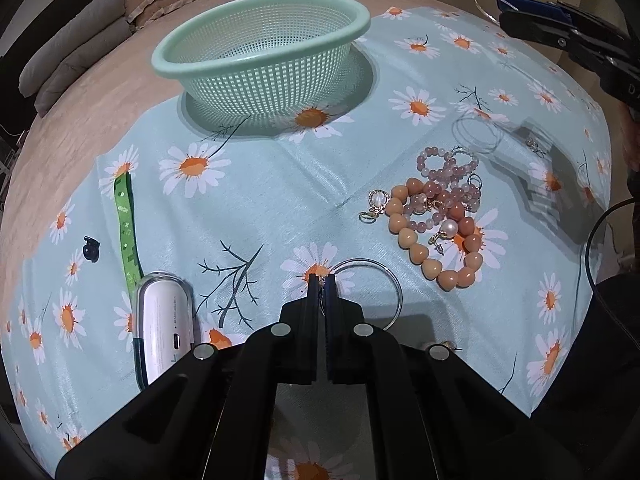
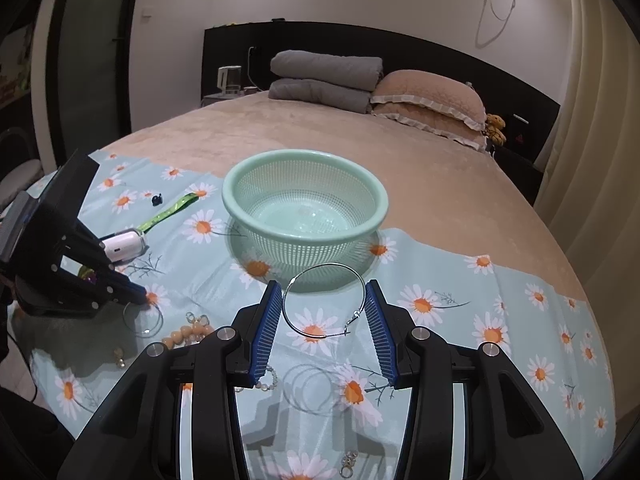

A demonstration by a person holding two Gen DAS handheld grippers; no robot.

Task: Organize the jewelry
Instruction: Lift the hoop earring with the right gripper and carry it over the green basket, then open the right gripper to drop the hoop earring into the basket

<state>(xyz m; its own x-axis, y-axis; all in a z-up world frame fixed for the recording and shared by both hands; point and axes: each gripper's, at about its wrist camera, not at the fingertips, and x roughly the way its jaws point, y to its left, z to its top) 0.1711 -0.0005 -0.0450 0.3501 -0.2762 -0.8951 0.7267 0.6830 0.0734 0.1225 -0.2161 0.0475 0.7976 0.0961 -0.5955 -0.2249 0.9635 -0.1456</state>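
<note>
On the daisy-print cloth (image 1: 280, 184) spread over the bed, the left hand-held gripper (image 1: 322, 280) has its jaws pressed together on the rim of a large silver hoop earring (image 1: 394, 286), which lies flat on the cloth and extends to the right of the fingertips. Just beyond and to the right lies a tangle of jewelry: a peach bead bracelet (image 1: 430, 256), a pink bead strand (image 1: 448, 172) and small gold-toned earrings, touching one another. The right hand-held gripper (image 2: 320, 308) is raised above the cloth with its blue-padded jaws spread; a second hoop earring (image 2: 322, 300) sits between them, its sides touching both pads, and whether it is truly gripped cannot be told. A green mesh basket (image 2: 240, 188) stands beyond both grippers, apart from them, with no jewelry seen inside. A white case (image 1: 166, 328) and a green strap (image 1: 126, 228) lie to the left.
</note>
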